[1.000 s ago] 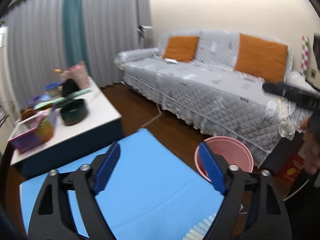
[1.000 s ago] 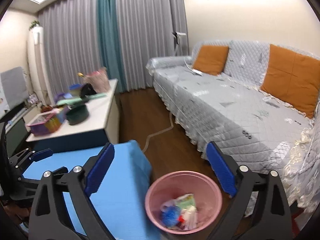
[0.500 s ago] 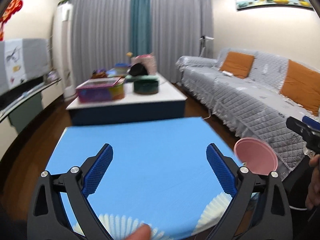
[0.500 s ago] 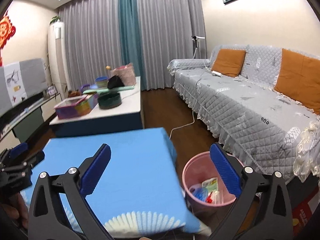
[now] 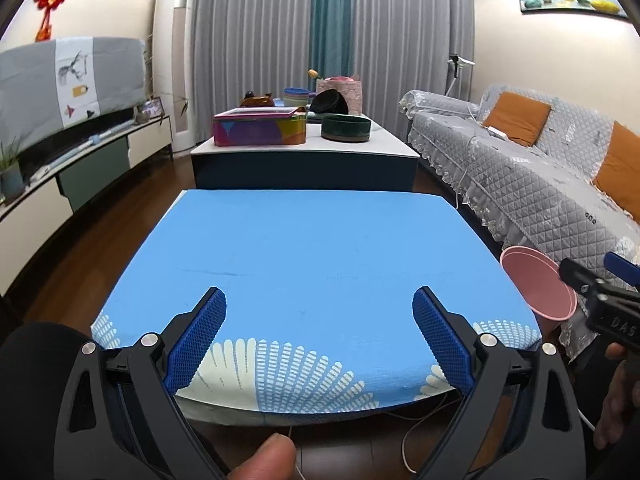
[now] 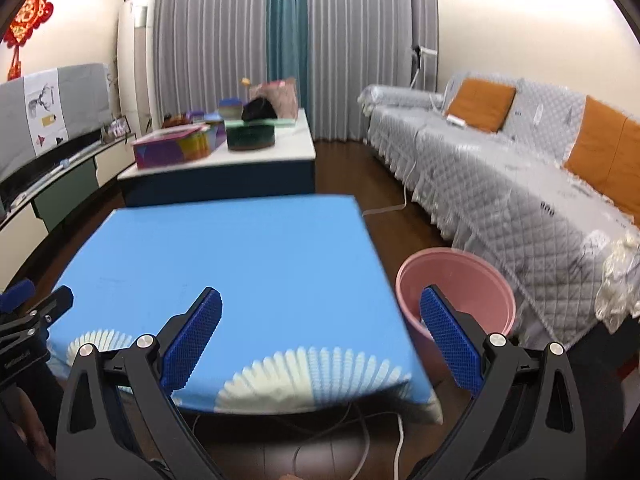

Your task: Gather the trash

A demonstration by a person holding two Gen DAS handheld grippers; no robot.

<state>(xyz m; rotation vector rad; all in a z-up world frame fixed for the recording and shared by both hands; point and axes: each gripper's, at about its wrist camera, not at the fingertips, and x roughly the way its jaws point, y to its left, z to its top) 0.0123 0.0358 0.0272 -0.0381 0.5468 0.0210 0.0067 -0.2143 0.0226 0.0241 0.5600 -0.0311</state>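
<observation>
Left wrist view: left gripper (image 5: 319, 338) hangs over the near edge of the blue-clothed table (image 5: 312, 248), fingers spread wide, nothing btwn them. No loose trash visible on the cloth, so prob. the search or wrap-up step. Pink bin (image 5: 538, 286) sits off the table's right edge, partly hidden by the right gripper (image 5: 600, 292). Beyond: coffee table (image 5: 304, 150) w/ tins & bowls, sofa (image 5: 532, 168) at right.

Right wrist view: right gripper (image 6: 320, 338) also spread, empty, near the table's right corner. Bin on the floor btwn table and sofa; contents can't tell from here. Next move calls for scanning the room for leftover trash; wood floor (image 6: 348, 172), curtains behind.
</observation>
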